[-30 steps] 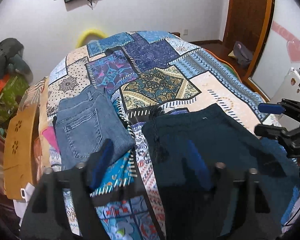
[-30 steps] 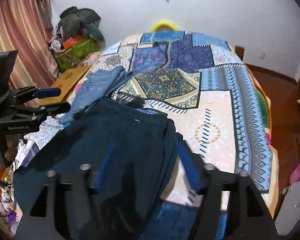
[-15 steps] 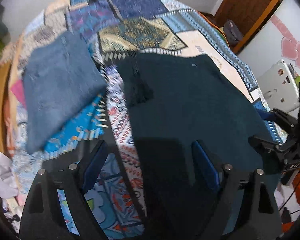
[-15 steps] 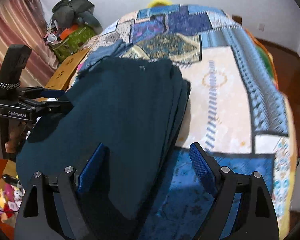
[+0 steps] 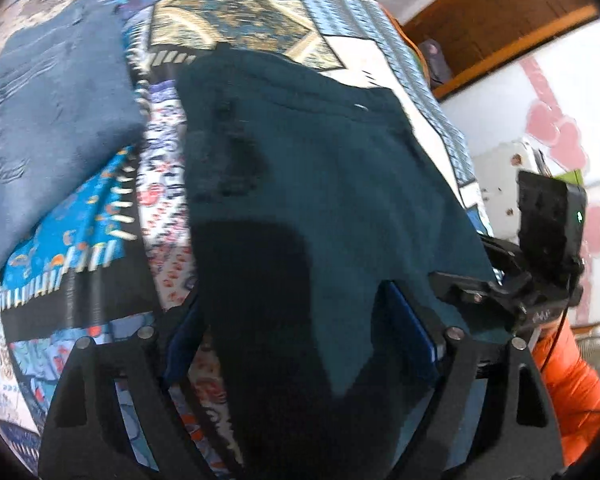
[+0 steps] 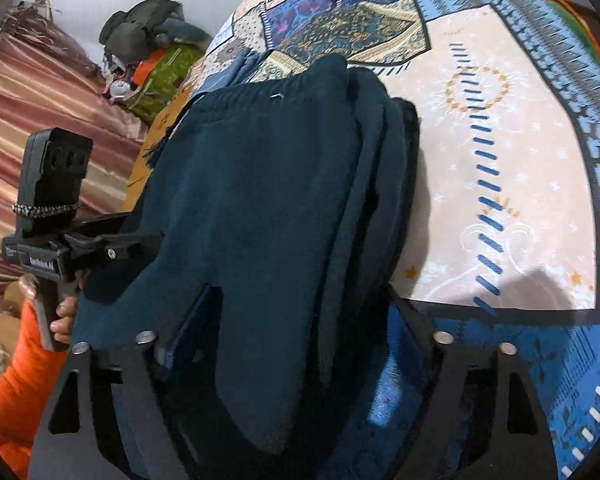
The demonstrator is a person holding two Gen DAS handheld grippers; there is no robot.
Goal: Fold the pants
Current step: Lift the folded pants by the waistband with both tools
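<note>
The dark teal pants (image 5: 320, 168) lie folded in a thick stack on the patterned bedspread (image 5: 92, 240), waistband at the far end. My left gripper (image 5: 296, 340) points down at their near left edge. Its jaws are closing with the cloth between them, and the blue pads (image 5: 412, 336) stand wide. My right gripper (image 6: 296, 320) straddles the near right edge of the pants (image 6: 268, 184). It too is closing with several cloth layers between its fingers (image 6: 188, 332). Each view shows the other gripper at the pants' side: the right gripper (image 5: 452, 280) and the left gripper (image 6: 132, 240).
Folded blue jeans (image 5: 48, 120) lie on the bedspread left of the pants, also the jeans (image 6: 236, 68). Orange sleeves (image 5: 572, 376) hold the tools. A pile of clothes and bags (image 6: 148, 32) and a striped curtain (image 6: 40, 92) stand left of the bed, a wooden door (image 5: 480, 20) at the right.
Both grippers have sunk and tipped down toward the pants' near edge. The cloth now lies between each pair of fingers. The right jaws stand narrower than half a second ago.
</note>
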